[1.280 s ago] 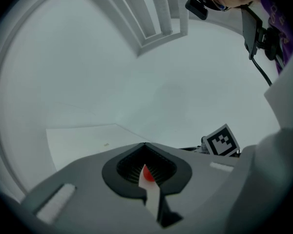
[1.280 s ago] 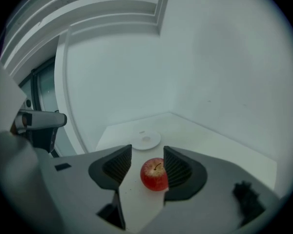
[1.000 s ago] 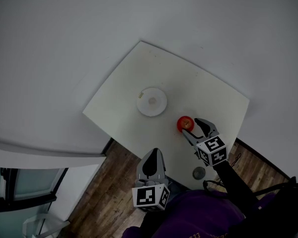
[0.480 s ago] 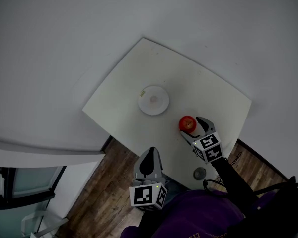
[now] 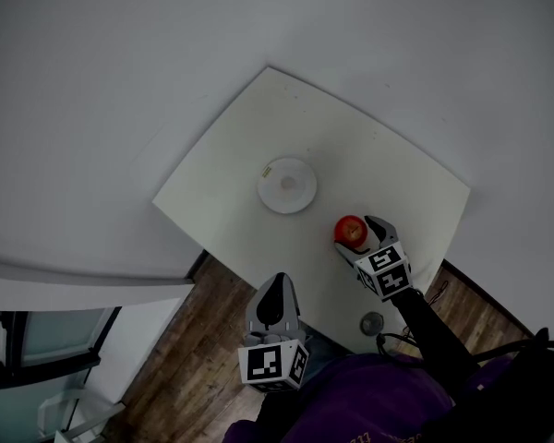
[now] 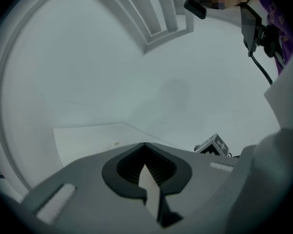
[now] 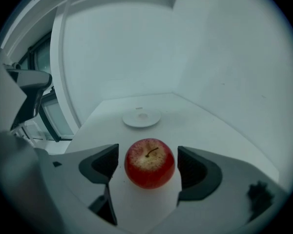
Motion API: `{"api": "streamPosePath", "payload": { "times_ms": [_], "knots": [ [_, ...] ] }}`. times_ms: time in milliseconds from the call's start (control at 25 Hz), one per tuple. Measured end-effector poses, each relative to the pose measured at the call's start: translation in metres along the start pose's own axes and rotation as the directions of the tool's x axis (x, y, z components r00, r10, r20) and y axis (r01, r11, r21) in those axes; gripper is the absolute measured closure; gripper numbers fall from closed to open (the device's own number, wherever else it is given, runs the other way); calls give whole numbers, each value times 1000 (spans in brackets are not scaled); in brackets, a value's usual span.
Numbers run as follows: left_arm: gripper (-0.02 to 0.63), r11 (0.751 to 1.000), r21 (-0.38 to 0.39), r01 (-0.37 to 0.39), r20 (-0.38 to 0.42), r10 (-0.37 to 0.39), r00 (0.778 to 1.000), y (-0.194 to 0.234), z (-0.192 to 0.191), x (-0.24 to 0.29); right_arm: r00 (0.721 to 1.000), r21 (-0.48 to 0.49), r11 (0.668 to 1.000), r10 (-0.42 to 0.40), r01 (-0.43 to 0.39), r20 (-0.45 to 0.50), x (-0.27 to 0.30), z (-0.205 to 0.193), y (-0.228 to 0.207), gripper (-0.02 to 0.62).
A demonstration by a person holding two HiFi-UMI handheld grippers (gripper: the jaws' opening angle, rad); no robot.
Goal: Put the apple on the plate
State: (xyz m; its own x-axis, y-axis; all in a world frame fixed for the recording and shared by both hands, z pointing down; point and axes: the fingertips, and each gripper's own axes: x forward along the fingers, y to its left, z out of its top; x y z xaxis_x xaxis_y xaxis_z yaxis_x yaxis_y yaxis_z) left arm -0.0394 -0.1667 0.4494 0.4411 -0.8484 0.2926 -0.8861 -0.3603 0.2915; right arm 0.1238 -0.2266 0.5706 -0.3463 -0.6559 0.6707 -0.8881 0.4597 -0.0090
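The right gripper [image 5: 357, 236] has just been spreading its jaws, and over the last second it has come down so that they now straddle the apple [image 5: 349, 230], 1 pad on either side. Seen along its own jaws, there is a gap between each pad and the red skin, so nothing is gripped yet and the apple rests upright on the white table [image 5: 379, 155], stem up. The apple has not moved since a second ago. It sits at about 4 o'clock from the small white plate [image 5: 286, 185], well apart from it, and the plate is empty. The left gripper [image 5: 277, 293] hangs off the table's near edge at 6 o'clock, its jaws pressed together on nothing. I'd say the reach is done, and closing on the apple comes next, before any lift toward the plate at 12 o'clock ahead of the jaws.
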Motion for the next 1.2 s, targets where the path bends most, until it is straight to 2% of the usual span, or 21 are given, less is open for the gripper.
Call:
{"api": "streamPosePath", "payload": {
  "times_ms": [320,760,1200],
  "knots": [
    [600,1000,-9,-23,-4,23,1000,10,-1,0,999,0,1000,2,-2,-40,7,-8,-2,232],
    [600,999,-8,-35,-8,35,999,15,-1,0,998,49,998,31,-28,-60,10,-19,-4,233],
    [600,998,-12,-57,5,57,998,20,0,-4,998,-32,999,36,-37,-49,8,-12,-3,233]
  ]
}}
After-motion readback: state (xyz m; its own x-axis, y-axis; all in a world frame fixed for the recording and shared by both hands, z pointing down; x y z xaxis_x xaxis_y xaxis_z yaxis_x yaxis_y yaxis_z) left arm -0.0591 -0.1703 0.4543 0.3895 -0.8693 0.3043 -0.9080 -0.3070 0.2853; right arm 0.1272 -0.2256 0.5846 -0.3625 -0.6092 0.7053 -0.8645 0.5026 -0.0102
